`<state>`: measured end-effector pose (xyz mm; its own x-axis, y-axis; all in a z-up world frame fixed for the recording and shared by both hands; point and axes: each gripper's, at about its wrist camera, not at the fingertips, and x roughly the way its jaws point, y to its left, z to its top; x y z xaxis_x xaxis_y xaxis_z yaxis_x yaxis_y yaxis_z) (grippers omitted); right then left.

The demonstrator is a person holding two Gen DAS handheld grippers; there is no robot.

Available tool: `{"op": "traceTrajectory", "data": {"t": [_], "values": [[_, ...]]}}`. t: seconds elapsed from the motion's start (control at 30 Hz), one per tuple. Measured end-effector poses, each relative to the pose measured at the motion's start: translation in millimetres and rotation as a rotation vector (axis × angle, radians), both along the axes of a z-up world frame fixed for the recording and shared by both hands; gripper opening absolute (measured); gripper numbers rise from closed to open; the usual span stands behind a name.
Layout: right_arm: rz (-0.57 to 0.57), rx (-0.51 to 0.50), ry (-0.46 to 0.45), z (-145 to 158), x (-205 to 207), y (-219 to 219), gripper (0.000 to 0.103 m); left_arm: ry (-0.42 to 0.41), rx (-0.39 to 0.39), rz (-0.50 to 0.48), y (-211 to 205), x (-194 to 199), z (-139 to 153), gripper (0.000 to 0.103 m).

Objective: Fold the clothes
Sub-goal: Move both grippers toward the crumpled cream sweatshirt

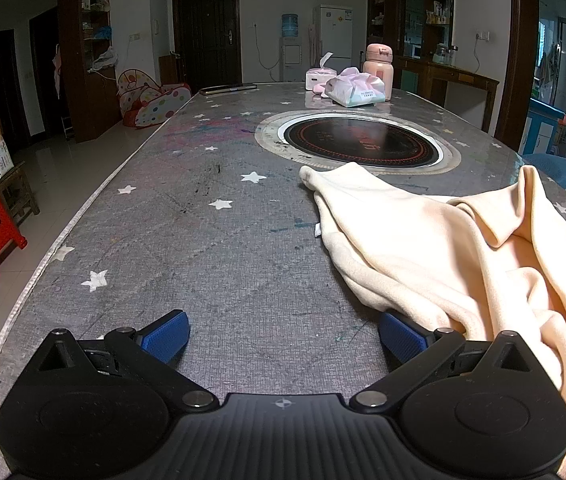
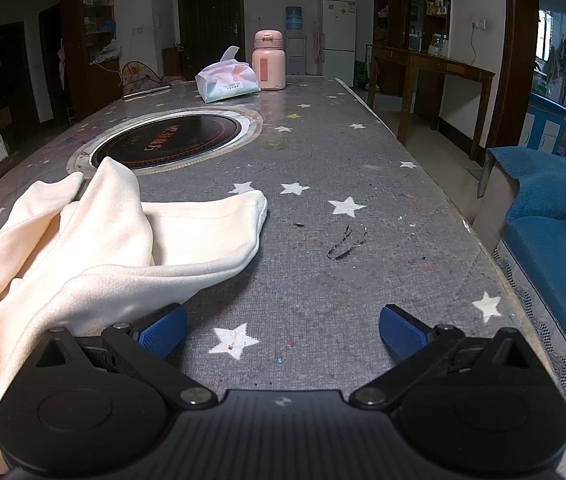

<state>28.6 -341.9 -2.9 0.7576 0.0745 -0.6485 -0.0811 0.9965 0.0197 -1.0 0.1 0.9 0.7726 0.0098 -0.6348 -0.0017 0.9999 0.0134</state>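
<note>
While both grippers sit low at the near end of the table [image 1: 203,240], neither has hold of anything: the left gripper [image 1: 283,336] and right gripper [image 2: 283,330] both have their blue pads spread wide over bare tabletop. Between them lies the cream garment [image 1: 443,248], rumpled, one sleeve or leg end flopped toward the built-in cooktop [image 2: 167,140], with a bunched fold standing up. So honestly the folding looks barely started, no neat edges anywhere. Further back there's a tissue pack [image 2: 227,80] and a pink bottle [image 2: 269,60].
</note>
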Motion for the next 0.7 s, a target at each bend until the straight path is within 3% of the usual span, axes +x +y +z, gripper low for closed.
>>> {"op": "traceTrajectory", "data": {"t": [0.27,0.47,0.7], "values": [[0.003,-0.003,0.027,2,-2,0,0.103,0.040,-0.020,0.039,0,-5,5,0.103],[0.003,0.052,0.011,12,-28,-1,0.103,0.065,-0.041,0.072,1,-11,9,0.103],[0.001,0.036,-0.008,22,-53,5,0.103,0.047,-0.027,0.140,-7,-38,23,0.103]]}}
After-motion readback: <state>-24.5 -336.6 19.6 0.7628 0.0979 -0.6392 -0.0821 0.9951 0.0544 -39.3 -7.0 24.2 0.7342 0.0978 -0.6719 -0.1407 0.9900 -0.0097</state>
